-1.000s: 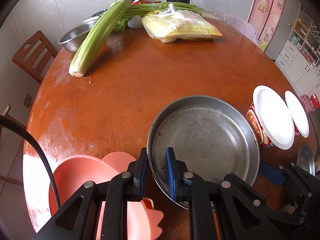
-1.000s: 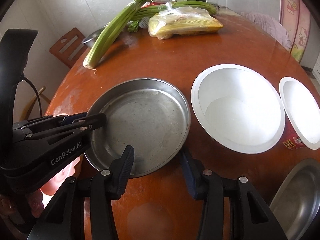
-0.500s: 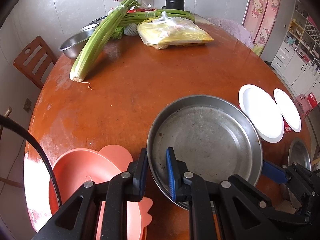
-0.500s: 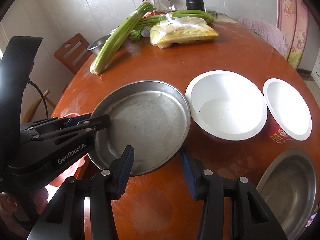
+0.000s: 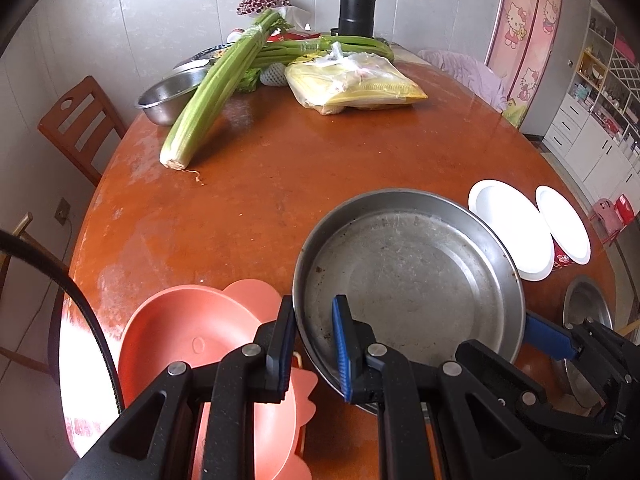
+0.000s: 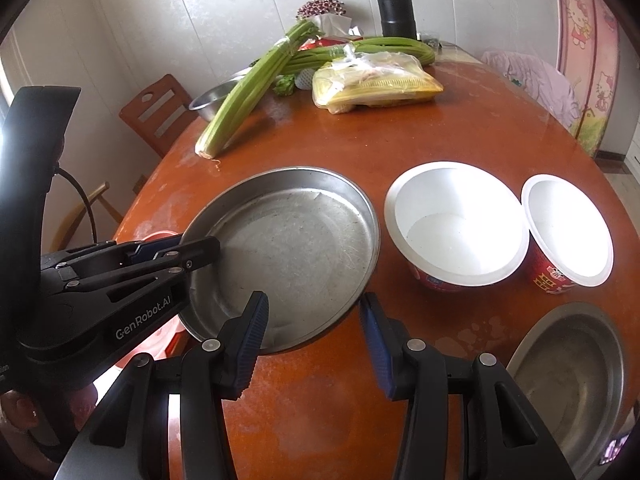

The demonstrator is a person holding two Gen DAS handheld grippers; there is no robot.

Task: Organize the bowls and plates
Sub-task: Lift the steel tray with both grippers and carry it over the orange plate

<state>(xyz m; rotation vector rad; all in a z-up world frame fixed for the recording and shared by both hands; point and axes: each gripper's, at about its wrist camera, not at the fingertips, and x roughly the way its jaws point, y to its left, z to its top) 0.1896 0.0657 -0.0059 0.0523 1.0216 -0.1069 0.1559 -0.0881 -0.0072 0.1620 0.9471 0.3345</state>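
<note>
left of the steel pan (image 5: 408, 276) lies a pink plate (image 5: 188, 340). the left gripper (image 5: 314, 344) clamps the pan's near rim, holding it above the table (image 5: 280, 168). the right gripper (image 6: 314, 340) straddles the pan's rim, jaws parted. right of the pan stand two white bowls (image 6: 456, 220).

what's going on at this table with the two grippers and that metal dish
A person is sorting dishes with a handheld gripper in each hand. The left gripper is clamped on the rim of the round steel plate, holding it tilted above the orange table. The right gripper straddles the plate's near edge, with no clear contact on either side. A pink plastic bowl sits to the left; two white-lined paper bowls and another steel dish sit to the right.
</note>
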